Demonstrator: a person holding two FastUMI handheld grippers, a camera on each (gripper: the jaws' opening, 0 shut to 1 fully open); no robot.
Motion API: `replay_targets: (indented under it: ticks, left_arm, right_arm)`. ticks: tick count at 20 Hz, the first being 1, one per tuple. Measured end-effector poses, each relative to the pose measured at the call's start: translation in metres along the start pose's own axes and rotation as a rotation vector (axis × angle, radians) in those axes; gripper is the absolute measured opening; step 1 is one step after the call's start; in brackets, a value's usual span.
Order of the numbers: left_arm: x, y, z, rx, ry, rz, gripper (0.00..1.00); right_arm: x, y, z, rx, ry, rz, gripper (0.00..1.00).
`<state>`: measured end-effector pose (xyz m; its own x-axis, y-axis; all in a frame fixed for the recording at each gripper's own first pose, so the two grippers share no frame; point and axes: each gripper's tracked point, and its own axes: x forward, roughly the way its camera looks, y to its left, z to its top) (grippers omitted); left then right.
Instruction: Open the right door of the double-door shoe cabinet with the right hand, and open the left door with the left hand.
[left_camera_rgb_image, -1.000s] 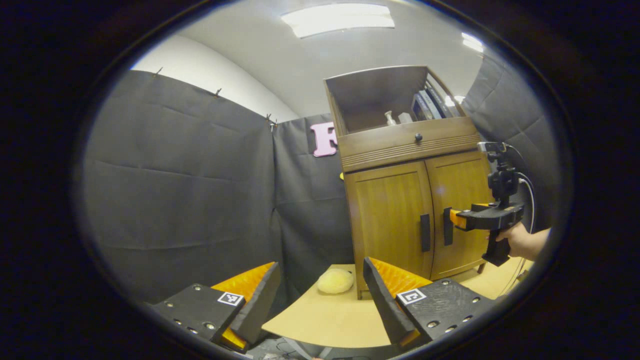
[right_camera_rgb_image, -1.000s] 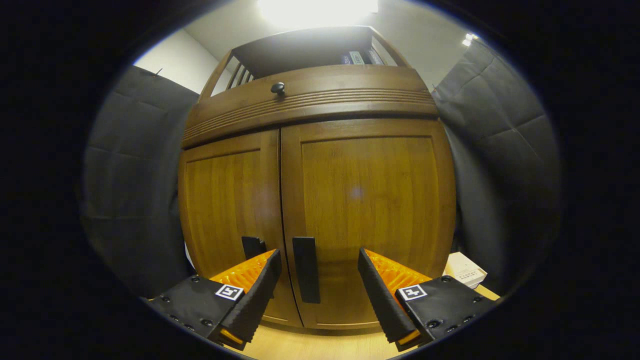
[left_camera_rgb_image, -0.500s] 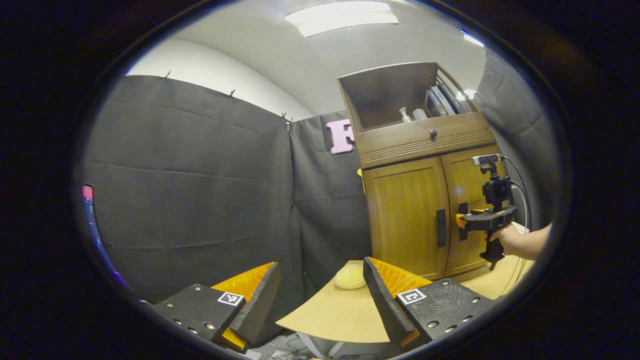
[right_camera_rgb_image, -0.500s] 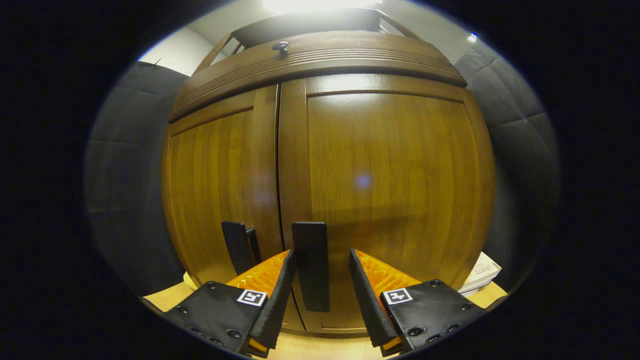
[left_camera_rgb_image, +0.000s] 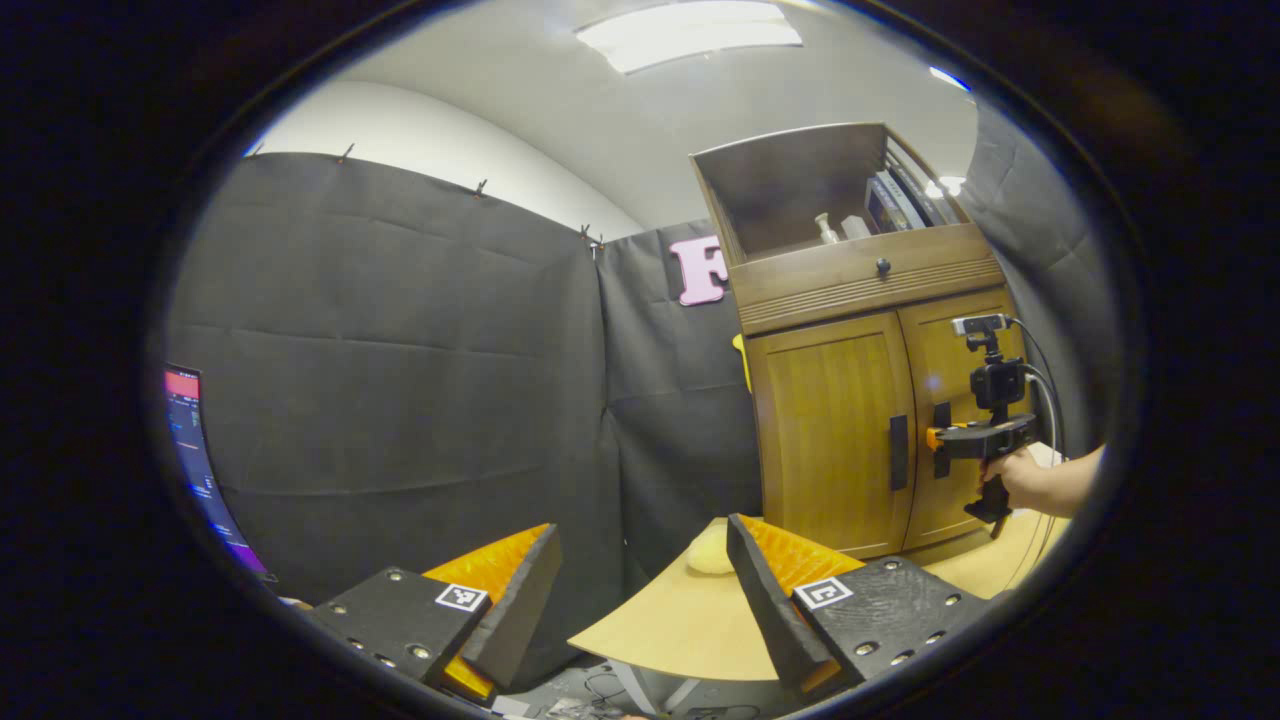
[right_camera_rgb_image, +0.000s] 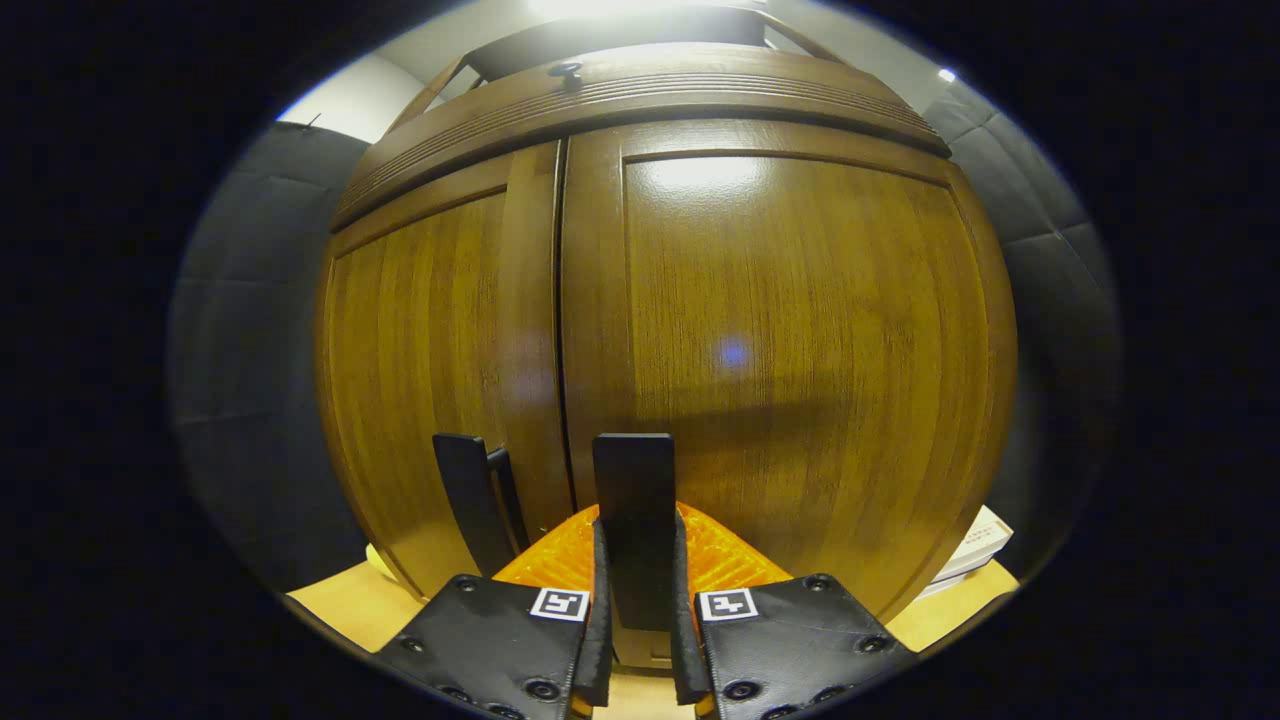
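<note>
The right gripper (right_camera_rgb_image: 636, 600) is pinching the black handle (right_camera_rgb_image: 634, 520) of the shoe cabinet's (left_camera_rgb_image: 860, 400) right door (right_camera_rgb_image: 800, 370), both doors sitting closed. The left gripper (left_camera_rgb_image: 640, 610) is hanging spread wide, well apart from the left door (left_camera_rgb_image: 830, 430), near the table (left_camera_rgb_image: 690, 620).

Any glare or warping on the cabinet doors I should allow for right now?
Right gripper view: ceiling light blows out the top edge, a sheen and a small bluish flare sit on the right door, and both doors bulge barrel-like. Left gripper view: evenly lit, the cabinet leans near the rim.
</note>
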<state>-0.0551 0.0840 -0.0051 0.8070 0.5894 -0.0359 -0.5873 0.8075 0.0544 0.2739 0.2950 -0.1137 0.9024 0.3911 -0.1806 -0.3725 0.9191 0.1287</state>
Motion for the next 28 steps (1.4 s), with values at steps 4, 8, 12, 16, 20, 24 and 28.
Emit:
replay_targets:
  ticks: [4, 8, 12, 16, 20, 24, 28]
  left_arm:
    - [0.0, -0.002, 0.001, -0.004, -0.007, -0.017, 0.96]
    - [0.003, -0.006, 0.0, -0.022, -0.008, -0.049, 0.96]
    - [0.005, -0.009, 0.004, -0.034, -0.019, -0.094, 0.95]
    - [0.008, -0.013, 0.005, -0.041, -0.033, -0.146, 0.96]
    - [0.012, -0.017, 0.007, -0.05, -0.045, -0.197, 0.96]
    - [0.014, -0.024, 0.006, -0.057, -0.056, -0.251, 0.96]
    - [0.018, -0.027, 0.012, -0.065, -0.059, -0.302, 0.96]
  right_arm:
    - [-0.008, 0.0, 0.003, -0.005, 0.008, 0.012, 0.11]
    - [-0.022, 0.0, 0.003, 0.0, 0.009, 0.031, 0.14]
    - [-0.042, 0.0, 0.002, 0.007, 0.015, 0.053, 0.14]
    - [-0.061, -0.002, 0.0, 0.008, 0.017, 0.069, 0.14]
    - [-0.079, -0.006, -0.001, 0.006, 0.018, 0.077, 0.14]
    - [-0.098, -0.012, -0.001, 0.01, 0.019, 0.08, 0.14]
    - [-0.115, -0.018, -0.002, 0.007, 0.022, 0.089, 0.14]
